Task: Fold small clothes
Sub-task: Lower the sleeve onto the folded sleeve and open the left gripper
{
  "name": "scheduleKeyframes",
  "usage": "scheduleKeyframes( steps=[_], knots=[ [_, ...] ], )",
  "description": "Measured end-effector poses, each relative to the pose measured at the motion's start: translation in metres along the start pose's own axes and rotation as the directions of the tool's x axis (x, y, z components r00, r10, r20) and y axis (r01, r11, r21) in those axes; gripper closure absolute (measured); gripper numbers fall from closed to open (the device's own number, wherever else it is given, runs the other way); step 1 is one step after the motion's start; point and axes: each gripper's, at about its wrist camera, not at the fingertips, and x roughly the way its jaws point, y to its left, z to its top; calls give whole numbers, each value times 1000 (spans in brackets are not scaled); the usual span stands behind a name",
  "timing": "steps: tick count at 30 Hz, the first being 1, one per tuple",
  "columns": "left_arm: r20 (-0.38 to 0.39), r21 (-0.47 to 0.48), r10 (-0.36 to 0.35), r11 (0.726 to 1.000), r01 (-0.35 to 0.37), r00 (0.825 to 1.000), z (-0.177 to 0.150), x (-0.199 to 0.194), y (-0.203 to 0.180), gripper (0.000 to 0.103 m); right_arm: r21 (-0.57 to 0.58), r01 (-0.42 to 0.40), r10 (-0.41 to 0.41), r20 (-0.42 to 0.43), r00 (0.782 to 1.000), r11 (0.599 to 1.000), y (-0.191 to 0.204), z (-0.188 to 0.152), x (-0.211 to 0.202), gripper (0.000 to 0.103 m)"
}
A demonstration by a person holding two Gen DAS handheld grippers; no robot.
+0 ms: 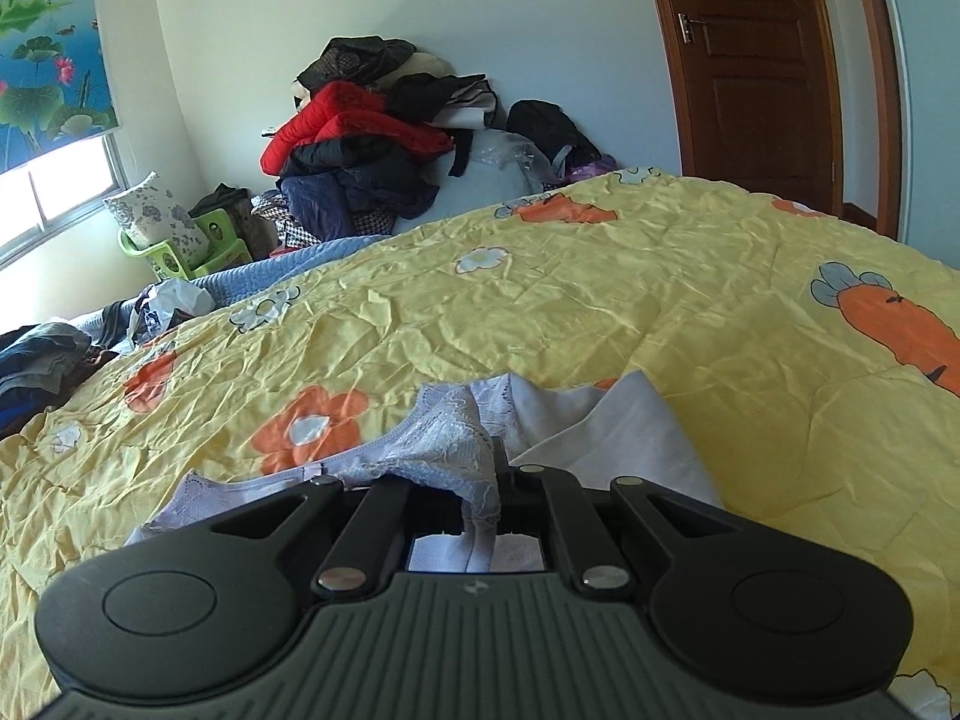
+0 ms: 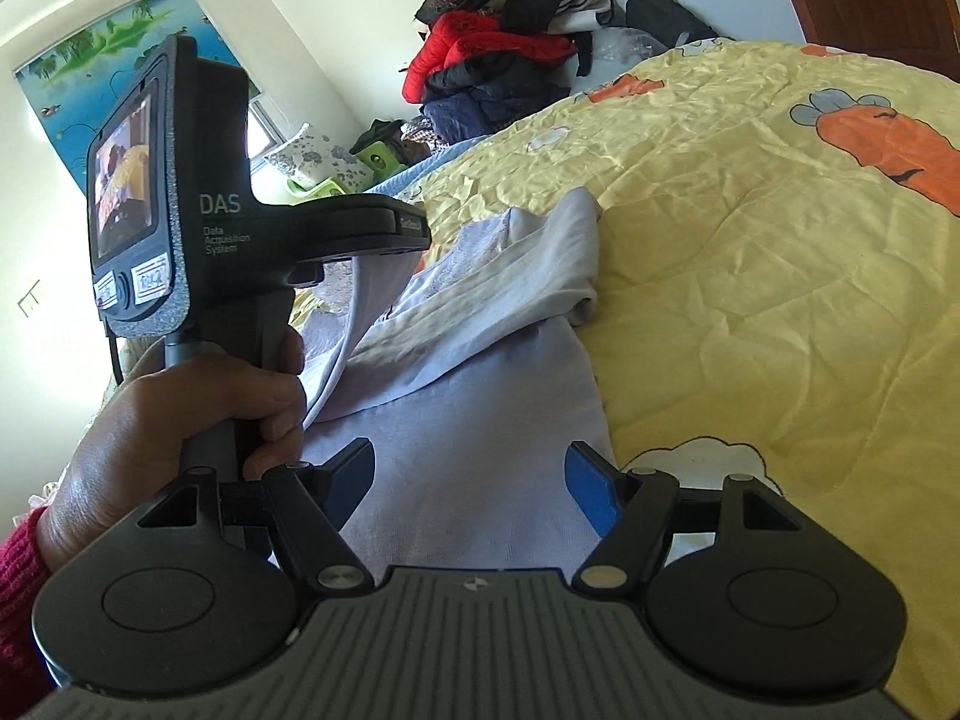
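Observation:
A pale lavender garment with lace trim (image 1: 444, 426) lies on the yellow quilt (image 1: 600, 300), which is printed with carrots and flowers. My left gripper (image 1: 501, 471) is shut on a lace edge of it, and the cloth bunches up and hangs over the closed jaws. In the right wrist view the same garment (image 2: 480, 408) stretches from that lifted edge down between my fingers. My right gripper (image 2: 474, 483) stands open just over the cloth, its blue pads (image 2: 591, 489) apart on either side. A person's hand (image 2: 198, 402) grips the left device's handle.
A heap of jackets and clothes (image 1: 360, 138) is piled against the far wall, beside a brown door (image 1: 750, 60). A green plastic stool (image 1: 210, 246) with a pillow stands under the window. More dark clothes (image 1: 42, 360) lie at the bed's left edge.

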Motion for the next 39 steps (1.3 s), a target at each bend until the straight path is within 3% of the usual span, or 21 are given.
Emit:
scheduleKeyframes(
  steps=[29, 39],
  knots=[
    [-8, 53, -91, 994, 92, 996, 7, 6, -46, 98, 26, 31, -31, 5, 1000, 999, -16, -3, -5, 29],
    [-16, 141, -124, 982, 125, 992, 5, 2, -69, 96, 39, 46, -47, 17, 999, 998, -23, -3, -11, 29]
  ],
)
